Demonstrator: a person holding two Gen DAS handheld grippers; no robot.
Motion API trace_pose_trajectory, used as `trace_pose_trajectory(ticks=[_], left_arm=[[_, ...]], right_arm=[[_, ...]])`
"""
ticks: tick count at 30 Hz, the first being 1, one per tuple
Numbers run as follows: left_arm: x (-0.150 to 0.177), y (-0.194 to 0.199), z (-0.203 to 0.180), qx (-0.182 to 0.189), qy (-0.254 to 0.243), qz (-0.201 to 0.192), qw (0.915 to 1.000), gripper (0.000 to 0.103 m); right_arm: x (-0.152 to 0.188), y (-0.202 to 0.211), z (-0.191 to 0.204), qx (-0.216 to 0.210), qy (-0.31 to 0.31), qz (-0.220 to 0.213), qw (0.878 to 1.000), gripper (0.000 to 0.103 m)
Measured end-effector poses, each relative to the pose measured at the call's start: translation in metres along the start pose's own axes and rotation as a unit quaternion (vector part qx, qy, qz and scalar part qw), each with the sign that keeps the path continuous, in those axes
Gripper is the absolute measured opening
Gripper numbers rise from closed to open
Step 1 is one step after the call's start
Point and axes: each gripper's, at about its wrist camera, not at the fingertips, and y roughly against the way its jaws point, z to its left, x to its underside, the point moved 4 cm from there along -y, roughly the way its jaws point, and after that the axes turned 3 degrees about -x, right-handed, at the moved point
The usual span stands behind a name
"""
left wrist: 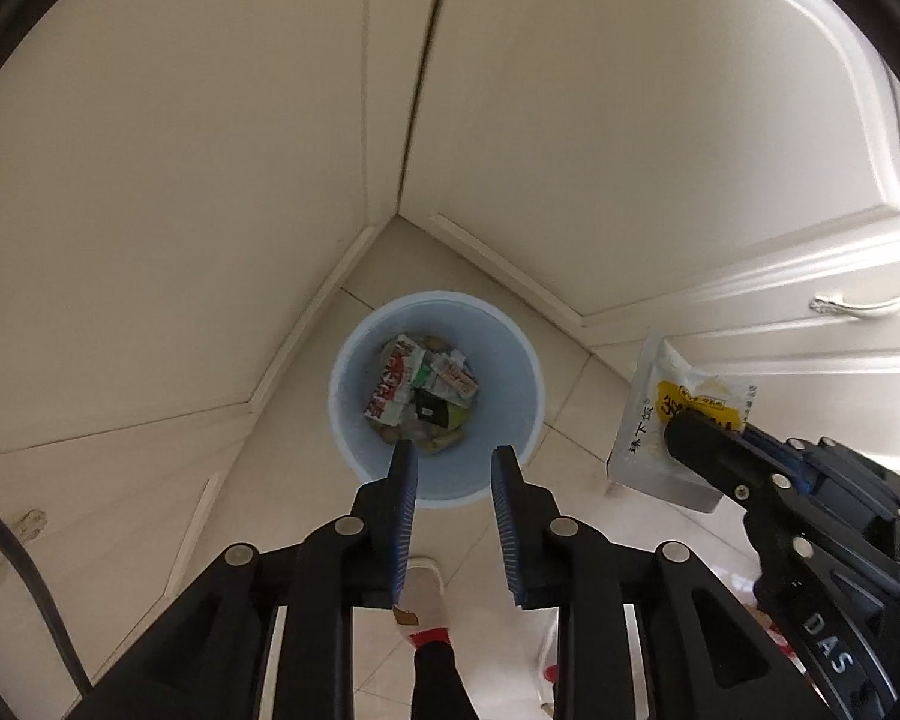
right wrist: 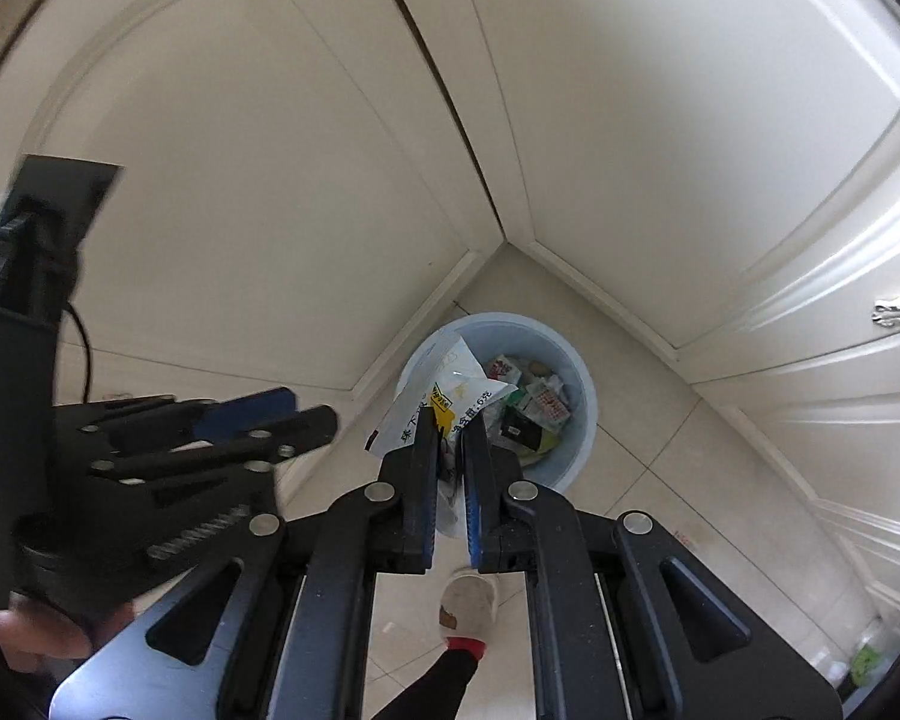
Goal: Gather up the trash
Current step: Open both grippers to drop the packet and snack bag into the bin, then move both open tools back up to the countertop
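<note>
A pale blue waste bin [left wrist: 525, 372] stands on the tiled floor in a corner, holding several wrappers and cartons [left wrist: 420, 396]. My left gripper [left wrist: 453, 453] is open and empty, held above the bin's near rim. My right gripper [right wrist: 455, 417] is shut on a white and yellow snack packet [right wrist: 444, 384], holding it above the bin's [right wrist: 582, 408] left rim. In the left wrist view the right gripper [left wrist: 684, 420] and the packet [left wrist: 660, 408] show to the right of the bin. The left gripper [right wrist: 294, 414] shows at the left of the right wrist view.
Cream cabinet doors [left wrist: 630, 120] meet at the corner behind the bin; a drawer handle [left wrist: 864, 300] is at right. The person's slippered foot [right wrist: 468, 606] stands on the tiles below the grippers. A dark cable [left wrist: 24, 588] hangs at left.
</note>
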Motion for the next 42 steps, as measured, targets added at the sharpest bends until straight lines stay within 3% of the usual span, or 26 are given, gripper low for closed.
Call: trace_pose_trajectory(ticks=[4, 7, 14, 17, 23, 25, 30, 32, 36, 38, 42], left_arm=[[0.005, -0.007, 0.007, -0.012, 0.007, 0.004, 0.9999, 0.024], [0.010, -0.010, 0.012, -0.022, 0.013, 0.003, 0.9997, 0.040], [0.011, -0.019, 0.018, -0.033, 0.020, 0.002, 0.9993, 0.040], [0.011, -0.019, 0.021, -0.030, 0.023, 0.004, 0.9993, 0.040], [0.016, 0.007, 0.018, -0.007, 0.019, 0.006, 0.9998, 0.040], [0.019, 0.026, 0.014, 0.006, 0.019, -0.001, 0.9998, 0.040], [0.029, 0.126, -0.006, 0.006, 0.001, -0.060, 0.9982, 0.044], [0.031, 0.176, -0.012, 0.008, -0.003, -0.097, 0.9952, 0.052], [0.023, 0.270, -0.030, 0.007, -0.012, -0.180, 0.9835, 0.064], [0.011, 0.312, -0.037, 0.008, -0.015, -0.226, 0.9740, 0.073], [-0.017, 0.366, -0.046, 0.001, -0.017, -0.270, 0.9627, 0.076]], right_arm=[[0.000, -0.015, 0.004, -0.007, -0.007, 0.012, 1.000, 0.008], [0.004, -0.028, 0.011, -0.008, -0.002, 0.020, 1.000, 0.013], [-0.004, -0.051, 0.018, -0.003, -0.005, 0.022, 1.000, 0.023], [-0.005, -0.052, 0.017, 0.001, -0.007, 0.021, 1.000, 0.035], [-0.008, -0.042, 0.015, 0.022, 0.002, 0.013, 1.000, 0.037], [-0.008, -0.023, 0.018, 0.032, 0.010, 0.005, 0.999, 0.042], [-0.007, 0.060, 0.035, 0.042, 0.010, -0.040, 0.998, 0.047], [-0.010, 0.104, 0.045, 0.046, 0.013, -0.067, 0.997, 0.050], [-0.028, 0.204, 0.058, 0.046, 0.011, -0.155, 0.987, 0.067], [-0.042, 0.246, 0.064, 0.048, 0.017, -0.196, 0.979, 0.068], [-0.081, 0.318, 0.075, 0.044, 0.024, -0.266, 0.963, 0.080]])
